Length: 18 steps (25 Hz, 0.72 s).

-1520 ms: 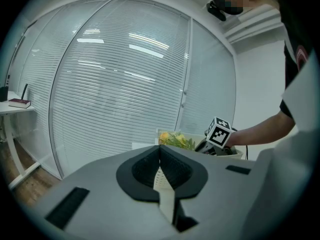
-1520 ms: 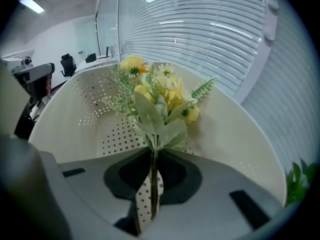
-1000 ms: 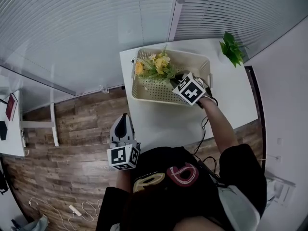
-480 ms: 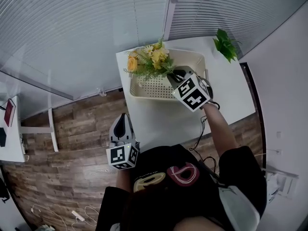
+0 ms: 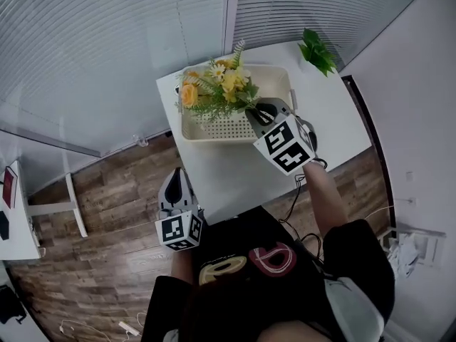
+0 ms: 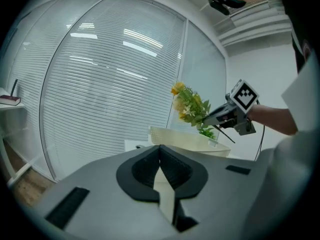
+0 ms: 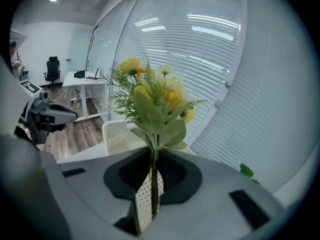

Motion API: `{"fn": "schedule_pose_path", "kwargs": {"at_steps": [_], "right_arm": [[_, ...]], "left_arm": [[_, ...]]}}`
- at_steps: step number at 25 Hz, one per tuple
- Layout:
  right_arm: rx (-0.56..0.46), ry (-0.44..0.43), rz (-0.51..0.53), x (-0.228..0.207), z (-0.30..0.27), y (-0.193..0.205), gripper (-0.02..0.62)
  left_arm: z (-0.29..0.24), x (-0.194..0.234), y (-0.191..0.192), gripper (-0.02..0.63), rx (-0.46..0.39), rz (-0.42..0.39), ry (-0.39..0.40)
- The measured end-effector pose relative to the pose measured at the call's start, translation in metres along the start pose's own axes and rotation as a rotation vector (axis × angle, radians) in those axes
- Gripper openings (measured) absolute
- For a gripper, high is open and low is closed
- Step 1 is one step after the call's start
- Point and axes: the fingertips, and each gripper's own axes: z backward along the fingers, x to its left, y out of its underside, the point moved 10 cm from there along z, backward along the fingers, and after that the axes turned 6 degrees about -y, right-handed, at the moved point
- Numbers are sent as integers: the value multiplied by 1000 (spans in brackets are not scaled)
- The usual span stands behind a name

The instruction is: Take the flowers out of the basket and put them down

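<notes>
Head view: the left gripper [image 5: 178,175] hangs off the table [image 5: 242,180], near-left of the basket [image 5: 214,135], unmoved. Its own view shows the jaws met, with nothing between them. A second ago the flowers [image 5: 217,87] lay inside the basket. They now stand above the basket's left half and look clear of its walls. The right gripper [image 5: 251,114], over the basket's near wall, has risen with them. The right gripper view shows its jaws narrowed onto the green stem [image 7: 153,179], blooms upright above. Finding: removal is judged done and the set-down remains. The bare table in front of the basket looks the likely spot. A green sprig [image 5: 317,50] lies right of the basket, untouched.
</notes>
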Motion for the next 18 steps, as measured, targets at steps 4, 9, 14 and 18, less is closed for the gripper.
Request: {"fn": "schedule_pose_path", "kwargs": {"at_steps": [4,9,14,18], "right_arm": [[-24,14,-76,4,18,12,49],[2,65,-124,5,40,21,49],[10,138,-208,8,61,40,49],[35,203,-282,4,79,61,49]], "left_arm": [[-7,-8,0,17,9,-3,56],[-17,-17,0,17,32,-13,131],[-27,-31,2,17,35,-22,222],[-36,-46,3,17,42,-35,291]]}}
